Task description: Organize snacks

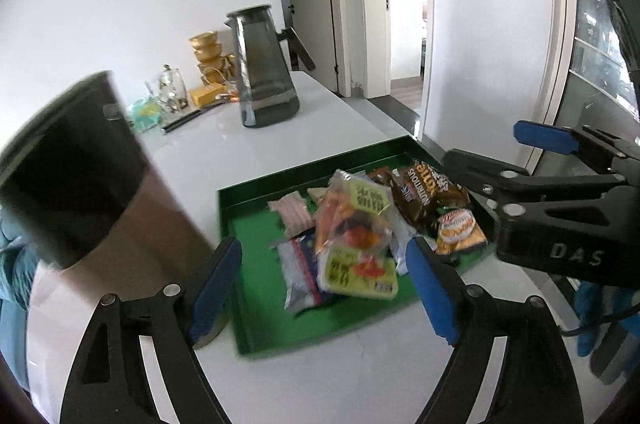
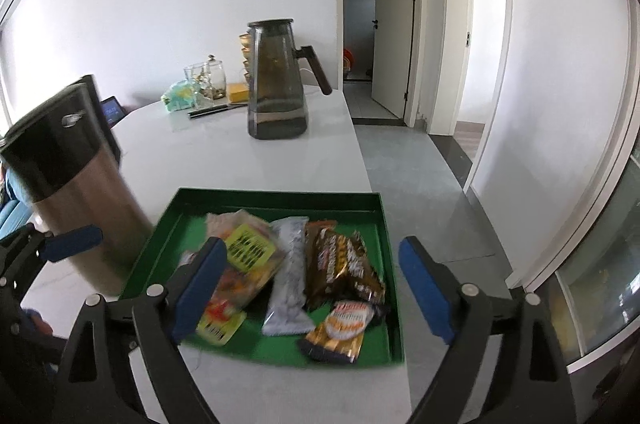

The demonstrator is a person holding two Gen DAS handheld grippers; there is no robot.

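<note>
A green tray [image 1: 256, 264] [image 2: 276, 198] lies on the white counter near its right edge and holds a pile of snack packets. On it are a clear bag with yellow labels [image 1: 352, 224] [image 2: 248, 260], a silver-white packet [image 2: 290, 276], brown chocolate packets [image 1: 428, 192] [image 2: 340, 264] and an orange-gold packet [image 1: 458, 230] [image 2: 344, 328]. My left gripper [image 1: 324, 288] hangs open above the tray's near side, nothing between its blue pads. My right gripper [image 2: 312, 290] is open too, above the packets and apart from them. In the left wrist view it reaches in from the right over the tray's far corner.
A steel thermos with a black top [image 1: 76, 180] [image 2: 76, 184] stands just left of the tray. A smoked-glass pitcher [image 1: 264, 72] [image 2: 276, 84] stands farther back, with jars, gold tins and a knife behind it. The counter edge [image 2: 360, 160] drops to grey floor on the right.
</note>
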